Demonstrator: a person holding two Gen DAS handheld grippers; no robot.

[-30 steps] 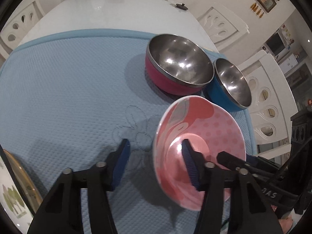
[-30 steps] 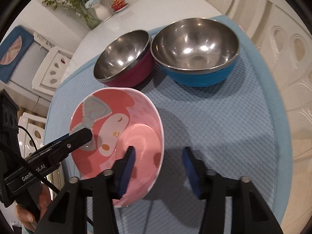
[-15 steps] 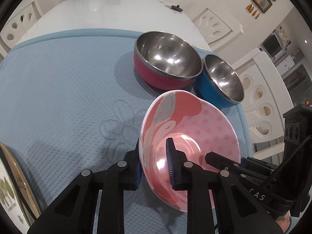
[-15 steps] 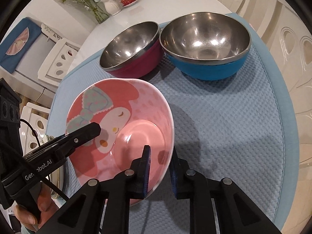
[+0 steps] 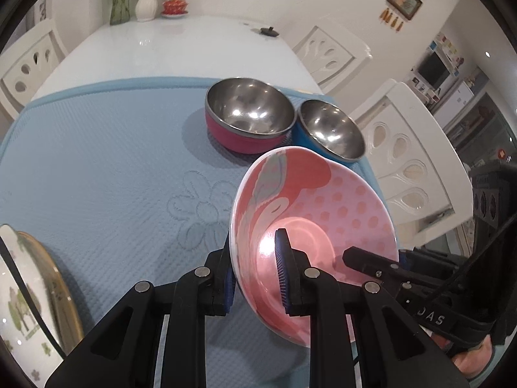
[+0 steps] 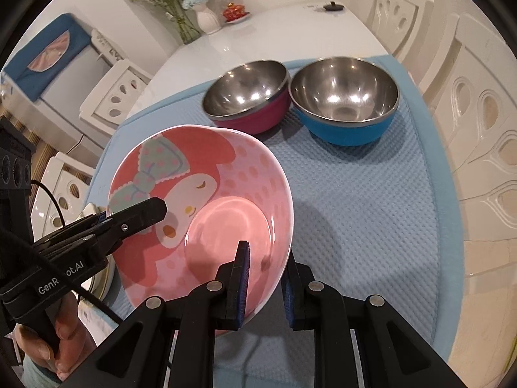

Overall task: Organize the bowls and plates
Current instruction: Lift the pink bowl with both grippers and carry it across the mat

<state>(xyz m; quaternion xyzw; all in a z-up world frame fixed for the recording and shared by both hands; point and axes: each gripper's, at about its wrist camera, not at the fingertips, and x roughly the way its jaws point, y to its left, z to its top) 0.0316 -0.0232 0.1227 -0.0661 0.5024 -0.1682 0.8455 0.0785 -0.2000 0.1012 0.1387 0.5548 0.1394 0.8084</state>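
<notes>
The blue mat carries a red bowl and a blue bowl side by side, touching, not yet stacked. The pink bowl is held tilted above the mat, left gripper and right gripper each clamped on opposite rims. Judged early: nothing nested, and a patterned plate waits at the mat's edge.

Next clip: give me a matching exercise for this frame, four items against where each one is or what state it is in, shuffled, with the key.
Items
1. pink bowl
2. red bowl
3. blue bowl
4. patterned plate

States
A. steel-lined, resting on the mat at its right edge
B. clamped by its rim on two opposite sides by the left gripper and the right gripper
C. at the near left of the mat, only partly in view
D. steel-lined, resting on the mat beside the blue one

Pairs: 1-B, 2-D, 3-A, 4-C
</notes>
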